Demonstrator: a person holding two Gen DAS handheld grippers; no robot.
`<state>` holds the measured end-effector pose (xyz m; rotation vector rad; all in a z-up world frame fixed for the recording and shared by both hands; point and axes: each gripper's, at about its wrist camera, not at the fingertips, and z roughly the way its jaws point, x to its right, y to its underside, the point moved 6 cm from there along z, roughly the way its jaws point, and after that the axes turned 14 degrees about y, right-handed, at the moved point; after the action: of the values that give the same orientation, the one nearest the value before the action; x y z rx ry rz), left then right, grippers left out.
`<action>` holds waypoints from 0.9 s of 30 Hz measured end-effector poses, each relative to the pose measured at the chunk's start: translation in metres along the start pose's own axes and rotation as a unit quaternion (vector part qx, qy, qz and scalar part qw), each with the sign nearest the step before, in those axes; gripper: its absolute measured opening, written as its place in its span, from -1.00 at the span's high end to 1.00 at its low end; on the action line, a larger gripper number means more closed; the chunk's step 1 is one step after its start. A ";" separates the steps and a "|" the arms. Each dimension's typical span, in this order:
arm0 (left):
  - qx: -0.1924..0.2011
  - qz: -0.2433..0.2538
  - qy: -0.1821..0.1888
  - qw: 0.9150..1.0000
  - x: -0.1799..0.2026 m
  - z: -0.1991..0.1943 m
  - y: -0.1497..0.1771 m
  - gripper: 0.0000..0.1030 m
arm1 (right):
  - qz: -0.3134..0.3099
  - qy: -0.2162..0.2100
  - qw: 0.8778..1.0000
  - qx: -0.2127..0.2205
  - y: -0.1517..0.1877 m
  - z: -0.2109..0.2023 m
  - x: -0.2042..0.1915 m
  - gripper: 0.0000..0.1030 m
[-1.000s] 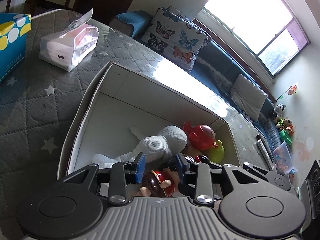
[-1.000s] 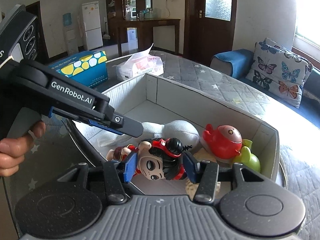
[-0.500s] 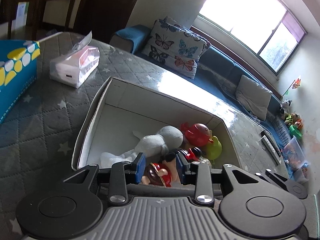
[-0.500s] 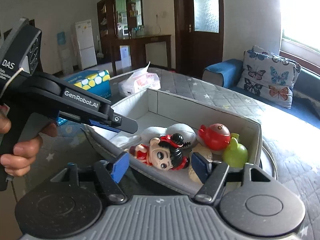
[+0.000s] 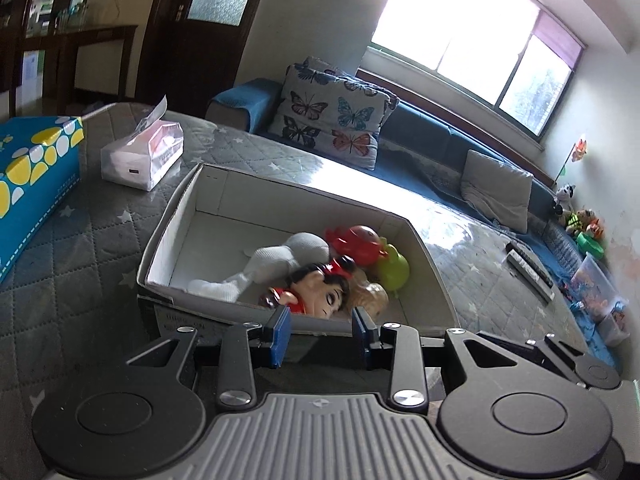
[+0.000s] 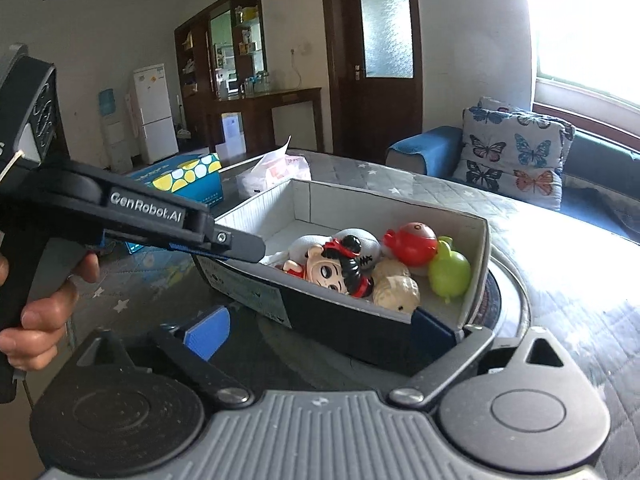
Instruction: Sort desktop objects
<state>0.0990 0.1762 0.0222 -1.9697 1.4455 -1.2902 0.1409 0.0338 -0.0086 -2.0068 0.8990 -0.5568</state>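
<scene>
We find both tools empty: left tool (image 5: 320, 334) part spread, right tool (image 6: 320, 330) wide apart. The doll (image 6: 340, 270) lies in the box (image 6: 478, 264) ahead with other toys. We judge placement done; next, seek remaining worktop items.

Surface: you are working over a grey quilted cover (image 5: 80, 248) with pale stars, spread across the table.
Box: your open cardboard box (image 5: 160, 240) sits directly on it, near the middle (a round dark glass disc (image 6: 516, 296) shows under its near corner).
Tissue pack: the soft white-and-pink pack (image 5: 142, 156) lies beyond the box, apart from it.
Carton: you have a blue carton with yellow and white dots (image 5: 32, 176) left of the pack.
</scene>
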 end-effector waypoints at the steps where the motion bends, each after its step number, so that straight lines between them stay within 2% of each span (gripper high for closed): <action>1: 0.000 0.004 0.000 1.000 0.003 -0.001 0.003 0.31 | 0.005 0.002 1.000 0.002 0.002 -0.004 0.000 -1.00; 5: 0.004 0.015 -0.003 1.000 0.011 -0.004 0.011 0.31 | 0.018 0.001 1.000 -0.003 0.011 -0.011 0.001 -1.00; 11: 0.004 0.044 -0.023 0.999 0.020 -0.006 0.022 0.30 | 0.036 0.030 0.999 -0.007 0.020 -0.015 0.005 -1.00; 27: -0.020 0.069 -0.068 0.995 0.022 0.005 0.042 0.30 | 0.068 0.052 0.996 -0.040 0.036 -0.005 0.011 -1.00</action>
<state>0.0814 0.1383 -0.0012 -1.9049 1.5218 -1.0565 0.1305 0.0088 -0.0353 -1.9842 1.1285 -0.5603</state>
